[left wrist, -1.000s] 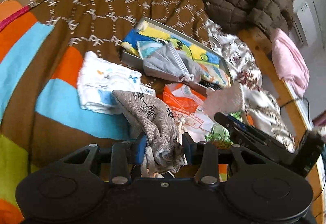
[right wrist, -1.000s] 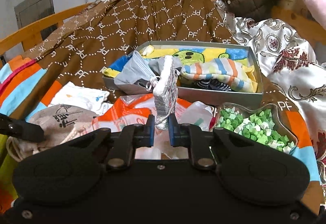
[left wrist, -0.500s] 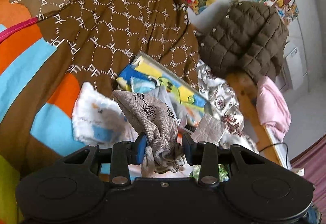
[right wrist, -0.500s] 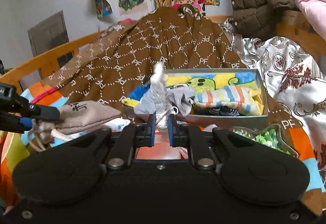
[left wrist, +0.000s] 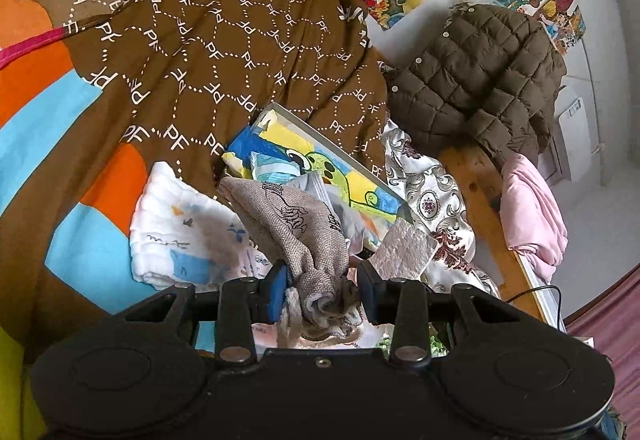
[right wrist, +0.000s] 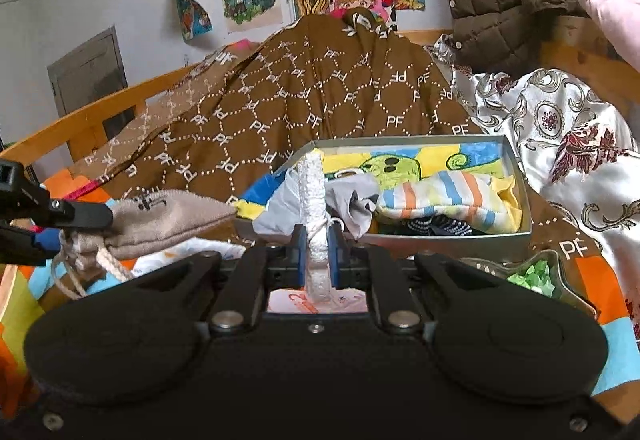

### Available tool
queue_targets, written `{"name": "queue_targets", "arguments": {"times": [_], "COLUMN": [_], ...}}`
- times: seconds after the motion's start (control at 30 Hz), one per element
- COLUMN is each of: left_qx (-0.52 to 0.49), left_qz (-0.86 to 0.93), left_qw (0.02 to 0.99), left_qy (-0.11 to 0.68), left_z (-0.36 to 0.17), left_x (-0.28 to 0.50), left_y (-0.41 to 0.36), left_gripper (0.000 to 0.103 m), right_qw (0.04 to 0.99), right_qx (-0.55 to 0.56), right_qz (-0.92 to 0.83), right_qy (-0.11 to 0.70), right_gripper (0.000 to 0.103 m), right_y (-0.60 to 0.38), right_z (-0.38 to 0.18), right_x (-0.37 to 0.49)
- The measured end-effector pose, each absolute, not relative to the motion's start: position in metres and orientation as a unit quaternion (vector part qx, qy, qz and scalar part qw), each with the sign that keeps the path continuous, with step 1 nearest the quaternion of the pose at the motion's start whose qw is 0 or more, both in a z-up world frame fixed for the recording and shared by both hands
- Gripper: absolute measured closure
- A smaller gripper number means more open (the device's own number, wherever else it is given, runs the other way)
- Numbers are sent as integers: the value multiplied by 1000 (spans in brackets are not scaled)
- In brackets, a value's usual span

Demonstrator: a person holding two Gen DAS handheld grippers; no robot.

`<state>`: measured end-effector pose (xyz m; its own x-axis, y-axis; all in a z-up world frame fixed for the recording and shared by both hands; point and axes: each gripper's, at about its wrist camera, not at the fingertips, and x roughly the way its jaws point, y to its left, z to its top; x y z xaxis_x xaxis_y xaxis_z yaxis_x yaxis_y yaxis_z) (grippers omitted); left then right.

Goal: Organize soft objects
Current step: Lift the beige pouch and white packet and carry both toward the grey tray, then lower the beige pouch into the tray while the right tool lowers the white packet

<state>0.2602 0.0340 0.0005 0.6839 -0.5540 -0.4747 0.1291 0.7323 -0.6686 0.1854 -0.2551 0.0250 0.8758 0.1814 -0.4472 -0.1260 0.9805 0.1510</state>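
My left gripper [left wrist: 322,286] is shut on the neck of a grey-brown drawstring pouch [left wrist: 296,224], held above the bed; the pouch also shows at the left of the right wrist view [right wrist: 168,216]. My right gripper [right wrist: 317,254] is shut on a small white textured cloth [right wrist: 313,196], held upright in front of the grey box [right wrist: 516,236]; the cloth also shows in the left wrist view [left wrist: 404,250]. The box holds a cartoon-print cloth [right wrist: 400,164], a striped sock [right wrist: 440,200] and a grey face mask [right wrist: 352,196].
A white printed muslin cloth [left wrist: 176,236] lies on the bed left of the box. A clear dish of green paper stars [right wrist: 536,272] sits at the right. A brown patterned blanket [right wrist: 320,92], a quilted jacket [left wrist: 480,76] and a wooden bed rail [left wrist: 488,208] surround the area.
Both grippers have risen from the bed with their loads; the pouch and the white cloth are now higher and nearer the box.
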Motion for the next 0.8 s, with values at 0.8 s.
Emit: {"name": "queue_targets", "arguments": {"times": [0.8], "left_qx": [-278], "left_qz": [-192], "left_qw": [916], "left_qy": [215], "left_z": [33], "left_x": [362], "left_y": [-3], "left_gripper": [64], "right_qw": [975], "right_qx": [135], "right_qz": [45], "right_qy": [168], "right_gripper": [98], "right_y": [-292], "right_z": [44], "right_x": [235]}}
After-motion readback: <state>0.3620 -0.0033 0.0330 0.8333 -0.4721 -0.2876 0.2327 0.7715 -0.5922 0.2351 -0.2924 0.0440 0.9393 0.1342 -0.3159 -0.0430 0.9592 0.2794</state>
